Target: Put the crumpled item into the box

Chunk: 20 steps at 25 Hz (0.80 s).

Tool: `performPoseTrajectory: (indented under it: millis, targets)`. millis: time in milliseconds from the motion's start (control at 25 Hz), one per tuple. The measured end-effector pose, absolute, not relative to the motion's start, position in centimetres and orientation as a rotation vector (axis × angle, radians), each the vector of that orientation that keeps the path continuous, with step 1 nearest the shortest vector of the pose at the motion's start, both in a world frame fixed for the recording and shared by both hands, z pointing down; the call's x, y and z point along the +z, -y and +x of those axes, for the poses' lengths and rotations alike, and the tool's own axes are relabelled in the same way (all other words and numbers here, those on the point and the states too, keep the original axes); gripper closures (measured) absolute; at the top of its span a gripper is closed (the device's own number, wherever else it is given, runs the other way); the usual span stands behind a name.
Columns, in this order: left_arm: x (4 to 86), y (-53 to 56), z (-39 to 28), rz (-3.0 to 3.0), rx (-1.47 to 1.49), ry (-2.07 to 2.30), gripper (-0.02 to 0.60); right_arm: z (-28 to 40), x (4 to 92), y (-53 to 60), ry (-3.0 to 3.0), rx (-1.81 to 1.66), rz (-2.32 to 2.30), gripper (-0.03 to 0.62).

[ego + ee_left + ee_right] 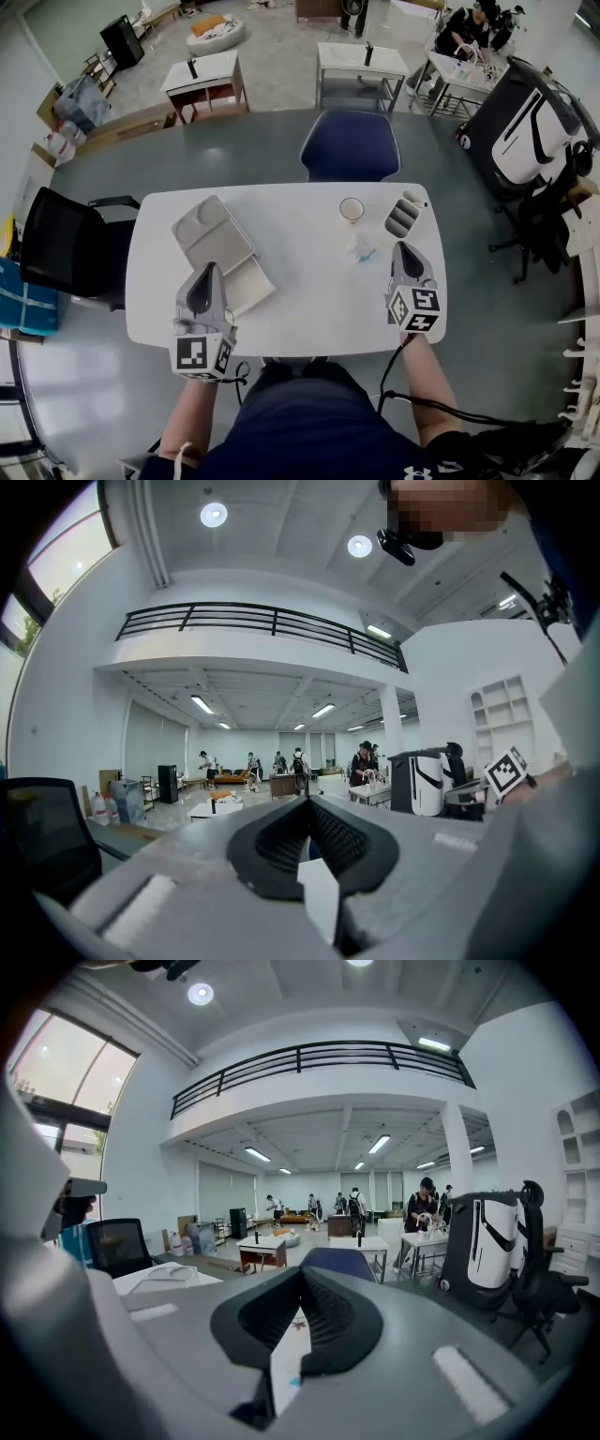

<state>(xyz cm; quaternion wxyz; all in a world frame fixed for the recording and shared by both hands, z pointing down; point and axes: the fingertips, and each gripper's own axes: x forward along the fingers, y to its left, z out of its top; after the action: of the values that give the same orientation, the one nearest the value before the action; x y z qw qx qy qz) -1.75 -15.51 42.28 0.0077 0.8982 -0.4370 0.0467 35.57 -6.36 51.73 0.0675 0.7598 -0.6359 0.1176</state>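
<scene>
The crumpled item (pixel 360 249), a clear wad with a bit of teal, lies on the white table (pixel 309 309) right of centre. The open box (pixel 246 284) sits at the table's left with its grey lid (pixel 212 234) folded back; its lid also shows low at the left of the right gripper view (pixel 161 1279). My right gripper (pixel 404 247) is shut and empty, a short way right of the crumpled item and apart from it. My left gripper (pixel 208 269) is shut and empty by the box's near left corner. Both gripper views show jaws meeting at the tip (pixel 307 801) (pixel 302 1271).
A paper cup (pixel 352 209) stands just behind the crumpled item. A small grey compartment tray (pixel 405 214) lies at the table's far right. A blue chair (pixel 351 146) is tucked in at the far side, a black chair (pixel 66 246) at the left.
</scene>
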Motion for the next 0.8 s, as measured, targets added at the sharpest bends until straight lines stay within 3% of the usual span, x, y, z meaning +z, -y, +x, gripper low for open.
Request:
performPoseTrajectory:
  millis: [560, 800]
  targets:
    - [45.5, 18.5, -5.1, 2.748, 0.274, 1.396, 0.580, 36.1, 67.1, 9.5, 1.723, 0.735, 2.063, 0.589]
    - [45.9, 18.6, -6.0, 2.709, 0.305, 1.441, 0.580, 35.0, 72.0, 11.3, 1.686, 0.858, 1.913, 0.470]
